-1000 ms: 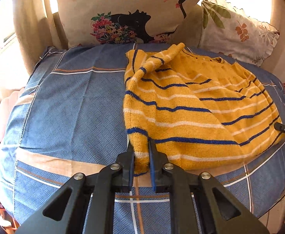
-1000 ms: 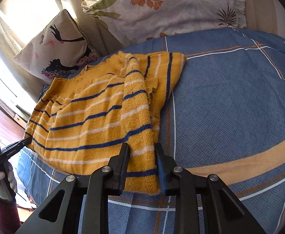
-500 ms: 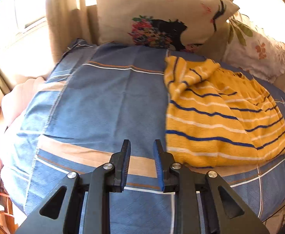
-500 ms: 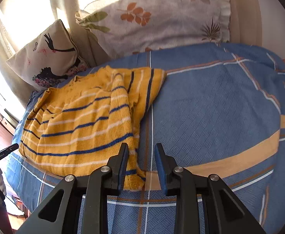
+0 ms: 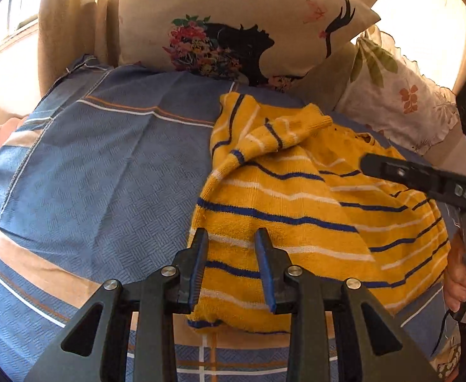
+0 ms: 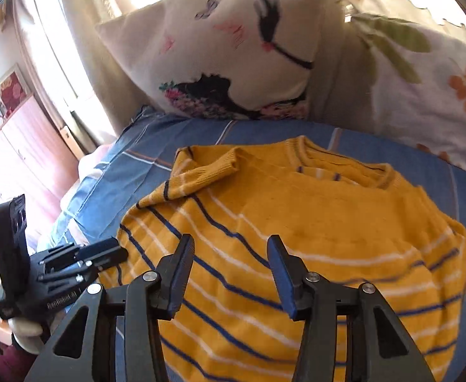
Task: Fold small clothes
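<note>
Now both grippers, left gripper (image 5: 231,265) and right gripper (image 6: 229,273), hang spread and empty; the sweater (image 5: 296,210) lies flat under their fingertips, neckline farthest away.

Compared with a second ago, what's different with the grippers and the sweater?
Both grippers let go of the sweater. The left gripper and right gripper, then shut on its near hem corners, are now open above its striped body. The sweater lies folded on the blue bedspread; the pillows stayed put.
</note>
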Demonstrator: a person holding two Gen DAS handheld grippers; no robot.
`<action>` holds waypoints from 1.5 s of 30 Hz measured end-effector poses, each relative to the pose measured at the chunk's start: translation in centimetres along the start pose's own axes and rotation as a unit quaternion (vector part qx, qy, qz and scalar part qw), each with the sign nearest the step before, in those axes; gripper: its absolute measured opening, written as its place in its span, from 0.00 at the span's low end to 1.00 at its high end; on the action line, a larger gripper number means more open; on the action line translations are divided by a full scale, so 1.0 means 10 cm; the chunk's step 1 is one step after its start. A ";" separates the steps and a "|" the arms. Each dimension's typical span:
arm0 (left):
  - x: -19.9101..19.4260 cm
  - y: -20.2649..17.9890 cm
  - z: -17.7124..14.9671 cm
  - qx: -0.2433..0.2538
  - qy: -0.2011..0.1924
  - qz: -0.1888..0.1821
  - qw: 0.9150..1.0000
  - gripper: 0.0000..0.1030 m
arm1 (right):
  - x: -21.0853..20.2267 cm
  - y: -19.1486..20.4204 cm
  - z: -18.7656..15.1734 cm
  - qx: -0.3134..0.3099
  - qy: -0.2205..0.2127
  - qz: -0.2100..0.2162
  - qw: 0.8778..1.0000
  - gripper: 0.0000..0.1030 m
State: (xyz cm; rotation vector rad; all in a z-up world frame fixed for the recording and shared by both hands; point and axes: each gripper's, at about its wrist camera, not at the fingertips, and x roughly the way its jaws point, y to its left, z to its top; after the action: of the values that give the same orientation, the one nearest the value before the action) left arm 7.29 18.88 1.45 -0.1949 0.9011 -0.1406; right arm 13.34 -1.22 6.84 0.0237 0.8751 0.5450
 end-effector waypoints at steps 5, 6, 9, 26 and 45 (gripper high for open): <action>0.02 0.01 -0.08 -0.001 -0.010 0.001 1.000 0.29 | 0.80 0.25 0.37 -0.048 0.056 -0.036 0.997 0.40; 0.02 0.02 -0.08 -0.002 -0.011 -0.002 1.000 0.29 | 0.92 0.27 0.46 -0.053 0.058 -0.041 0.996 0.39; 0.03 0.05 -0.06 -0.008 -0.015 -0.012 1.000 0.29 | 1.19 0.34 0.69 -0.064 0.058 -0.051 0.995 0.39; 0.04 0.11 -0.05 -0.025 -0.028 -0.040 0.998 0.30 | 0.47 -0.22 0.53 0.012 -0.011 -0.041 0.999 0.62; 0.06 0.11 -0.05 -0.023 -0.030 -0.037 0.999 0.31 | -0.93 -1.99 -0.61 0.136 -0.036 -0.185 0.973 0.63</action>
State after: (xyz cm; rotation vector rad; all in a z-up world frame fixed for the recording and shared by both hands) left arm 7.25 19.82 0.44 -0.2733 0.8388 -0.1819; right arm 12.91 -23.87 4.85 0.1267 0.8527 0.0717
